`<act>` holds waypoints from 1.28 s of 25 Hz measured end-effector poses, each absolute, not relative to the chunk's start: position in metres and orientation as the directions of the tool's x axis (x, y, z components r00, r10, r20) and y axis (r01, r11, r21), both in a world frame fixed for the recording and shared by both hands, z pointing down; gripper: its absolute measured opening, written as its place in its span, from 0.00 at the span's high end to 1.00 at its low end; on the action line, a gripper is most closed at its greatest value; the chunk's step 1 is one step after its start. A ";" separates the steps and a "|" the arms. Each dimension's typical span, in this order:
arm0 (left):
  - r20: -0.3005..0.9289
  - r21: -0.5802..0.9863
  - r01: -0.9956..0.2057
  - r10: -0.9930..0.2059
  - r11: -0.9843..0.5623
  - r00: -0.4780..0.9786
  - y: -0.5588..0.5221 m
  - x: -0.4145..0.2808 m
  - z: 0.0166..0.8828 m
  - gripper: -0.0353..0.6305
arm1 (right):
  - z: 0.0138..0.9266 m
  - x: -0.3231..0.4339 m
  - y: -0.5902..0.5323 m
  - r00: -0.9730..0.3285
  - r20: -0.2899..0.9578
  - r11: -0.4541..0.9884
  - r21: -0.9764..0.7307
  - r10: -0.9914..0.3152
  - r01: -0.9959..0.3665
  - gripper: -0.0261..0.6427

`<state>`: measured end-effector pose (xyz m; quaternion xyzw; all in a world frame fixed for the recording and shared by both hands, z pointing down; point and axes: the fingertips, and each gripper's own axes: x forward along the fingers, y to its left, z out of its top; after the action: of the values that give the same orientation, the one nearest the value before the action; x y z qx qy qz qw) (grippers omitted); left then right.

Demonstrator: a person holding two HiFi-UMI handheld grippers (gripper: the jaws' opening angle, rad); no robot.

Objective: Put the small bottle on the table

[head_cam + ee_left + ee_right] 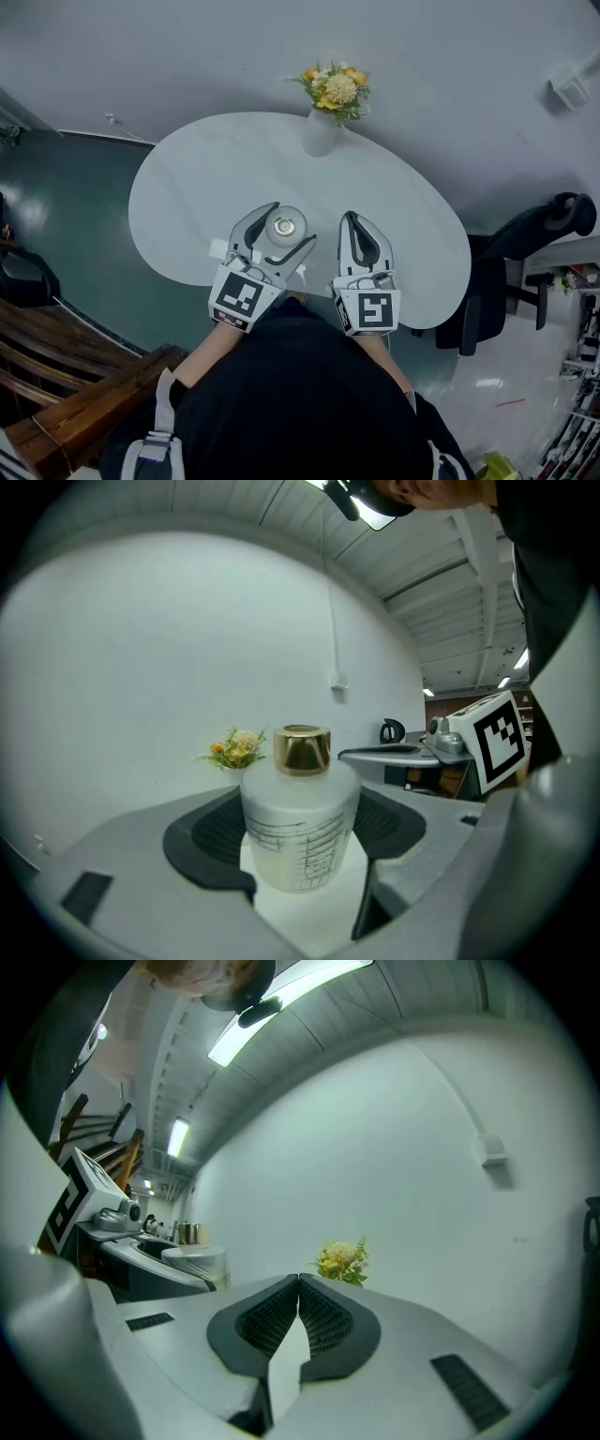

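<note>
Frosted glass bottle (300, 832), likely slick and breakable, is clamped mid-body between the left gripper (281, 228) jaws; right gripper (298, 1283) pinched closed, empty.

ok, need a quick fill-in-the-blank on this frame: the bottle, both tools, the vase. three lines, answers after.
1. The left tool holds the small bottle, whose cap is ____ in colour.
2. The right tool has its jaws ____, with nothing between them.
3. The vase at the far edge of the table holds ____.

Missing words: gold; shut; flowers.
</note>
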<state>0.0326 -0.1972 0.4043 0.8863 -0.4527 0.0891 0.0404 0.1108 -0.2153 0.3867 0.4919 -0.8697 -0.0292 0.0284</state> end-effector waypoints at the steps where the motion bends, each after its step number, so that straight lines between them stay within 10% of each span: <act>1: 0.199 -0.009 -0.809 -0.794 -0.587 0.574 -0.199 0.034 0.406 0.44 | 0.389 0.112 -0.218 -0.515 0.024 0.515 0.078 -0.857 -0.853 0.93; 32: 0.280 -0.039 -0.700 -0.680 -0.713 0.677 -0.307 0.048 0.453 0.44 | 0.426 0.114 -0.301 -0.416 0.074 0.421 0.053 -0.906 -0.906 0.93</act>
<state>0.0484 -0.3066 0.4528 0.9151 -0.3771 0.1384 0.0358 0.1136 -0.3010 0.4257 0.5383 -0.8415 -0.0023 0.0455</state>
